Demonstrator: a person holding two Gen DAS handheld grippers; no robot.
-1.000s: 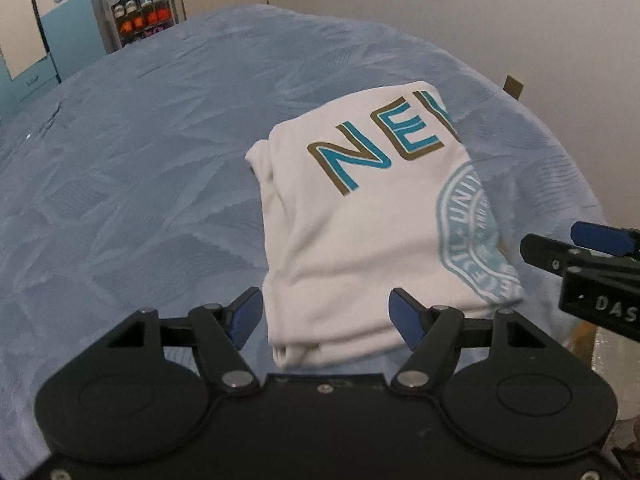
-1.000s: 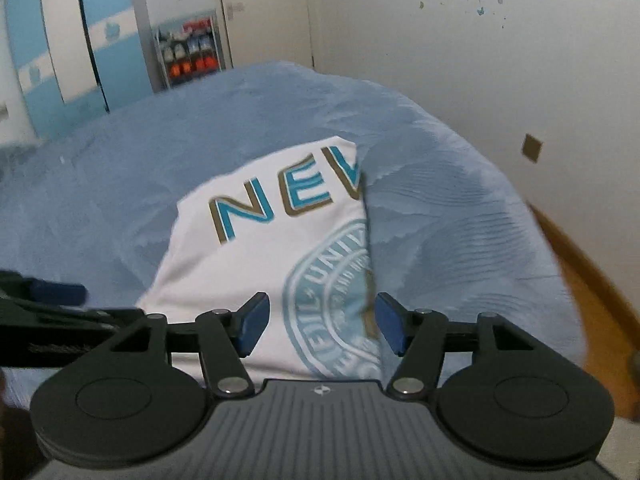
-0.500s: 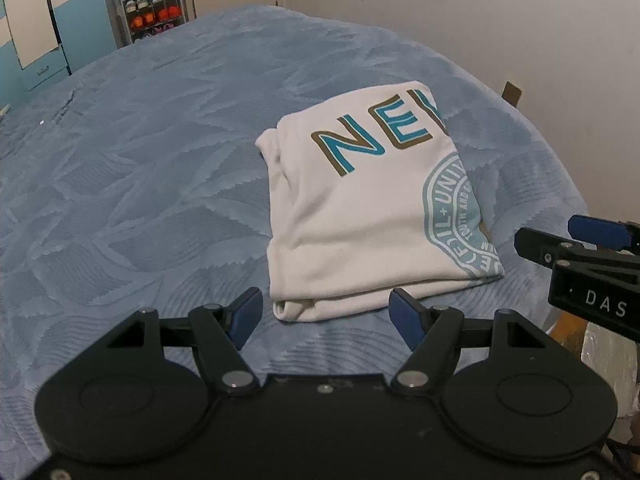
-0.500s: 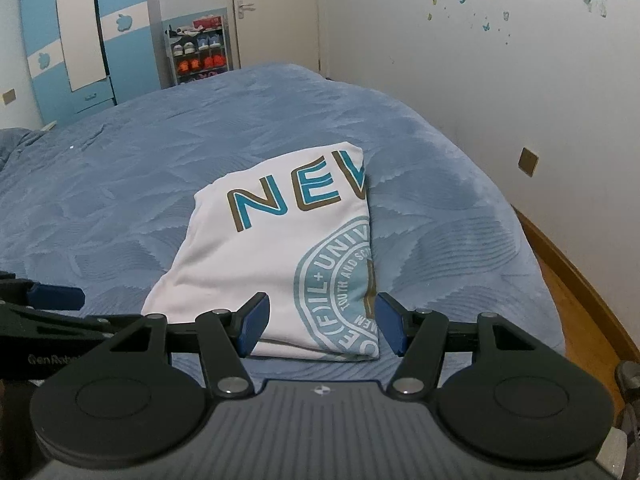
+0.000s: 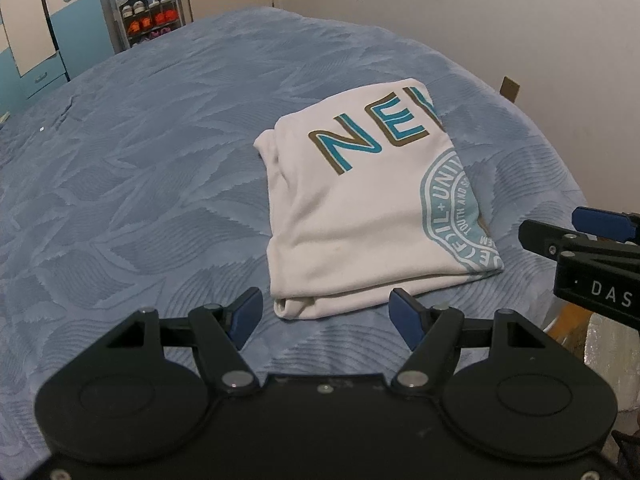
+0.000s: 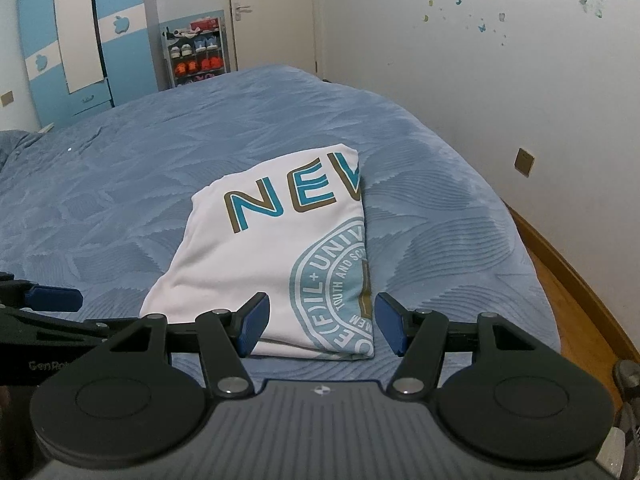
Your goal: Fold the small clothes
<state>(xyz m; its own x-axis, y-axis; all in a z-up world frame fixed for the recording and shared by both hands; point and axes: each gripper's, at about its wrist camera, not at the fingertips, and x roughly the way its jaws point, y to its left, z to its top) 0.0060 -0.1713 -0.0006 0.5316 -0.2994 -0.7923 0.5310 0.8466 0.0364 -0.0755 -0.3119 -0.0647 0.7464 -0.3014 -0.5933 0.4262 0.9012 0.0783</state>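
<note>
A white T-shirt [image 5: 368, 208] with teal and brown "NEW" lettering and a teal round seal lies folded into a neat rectangle on the blue bedspread [image 5: 140, 184]. In the right wrist view the same shirt [image 6: 272, 256] sits just beyond the fingers. My left gripper [image 5: 326, 316] is open and holds nothing, hovering short of the shirt's near edge. My right gripper [image 6: 320, 322] is also open and holds nothing, above the shirt's near edge. Each gripper shows at the side of the other's view: the right one [image 5: 592, 236], the left one [image 6: 44, 300].
The bed's right edge runs close to a white wall [image 6: 500, 80], with wooden floor [image 6: 580, 300] between. A blue and white wardrobe [image 6: 80, 48], a shoe rack [image 6: 196, 52] and a door [image 6: 272, 12] stand at the far end of the room.
Both grippers have drawn back and risen from the folded shirt, so it looks smaller and farther. The shirt itself lies unchanged. Both stay open.
</note>
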